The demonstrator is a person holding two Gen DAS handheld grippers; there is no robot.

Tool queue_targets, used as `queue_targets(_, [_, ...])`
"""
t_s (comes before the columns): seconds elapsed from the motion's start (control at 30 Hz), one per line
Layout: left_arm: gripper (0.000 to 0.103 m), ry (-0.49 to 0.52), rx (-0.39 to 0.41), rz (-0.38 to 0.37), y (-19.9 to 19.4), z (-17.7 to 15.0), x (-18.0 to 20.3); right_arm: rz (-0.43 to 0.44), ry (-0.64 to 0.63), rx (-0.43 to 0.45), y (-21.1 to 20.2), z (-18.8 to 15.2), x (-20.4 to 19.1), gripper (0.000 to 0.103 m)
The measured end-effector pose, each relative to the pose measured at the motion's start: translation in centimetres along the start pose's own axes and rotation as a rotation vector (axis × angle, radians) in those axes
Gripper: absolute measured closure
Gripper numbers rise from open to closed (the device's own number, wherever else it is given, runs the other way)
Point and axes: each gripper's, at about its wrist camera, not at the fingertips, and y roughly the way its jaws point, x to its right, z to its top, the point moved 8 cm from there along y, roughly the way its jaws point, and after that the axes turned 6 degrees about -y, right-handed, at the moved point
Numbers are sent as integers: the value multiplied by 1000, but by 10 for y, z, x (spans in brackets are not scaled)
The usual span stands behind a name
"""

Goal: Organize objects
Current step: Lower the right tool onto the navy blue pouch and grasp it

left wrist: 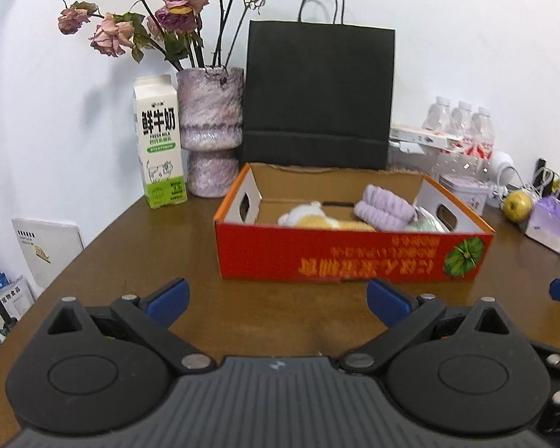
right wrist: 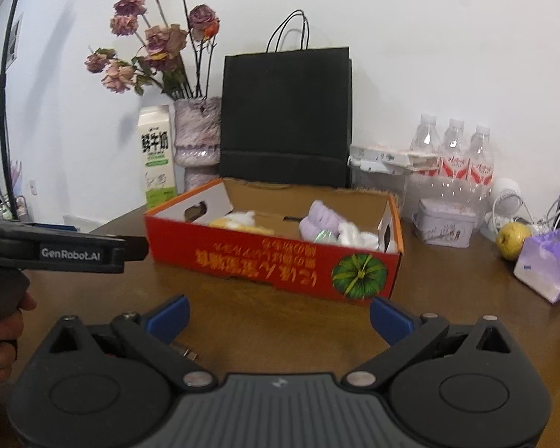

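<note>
Right now I have both claws spread wide and empty above the near edge of the brown bench [left wrist: 138,231]: the left claw [left wrist: 278,300] and the right claw [right wrist: 279,317] both face the red cardboard box [left wrist: 351,254]. Inside it lie a folded lilac towel [left wrist: 386,211], a yellow-and-white plush toy [left wrist: 317,218] and a pale bundle I cannot identify. Far behind stand a milk carton [left wrist: 159,142], a vase of dried roses [left wrist: 210,130] and a black paper bag [left wrist: 317,97]. To the right, a yellow-green fruit [right wrist: 513,239] sits beside a purple tissue pack [right wrist: 547,267].
</note>
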Motion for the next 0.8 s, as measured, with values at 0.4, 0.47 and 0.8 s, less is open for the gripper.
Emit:
queue_targets(0.4, [0, 20, -59, -46, -36, -49, -6, -6, -11, -91, -28, -50, -25, 0])
queue_targets(0.47, [0, 25, -70, -50, -41, -57, -8, -11, -6, -111, -29, -58, -26, 0])
queue_targets(0.8, [0, 26, -123, -61, -53, -83, -18, -15, 28, -221, -20, -79, -25, 0])
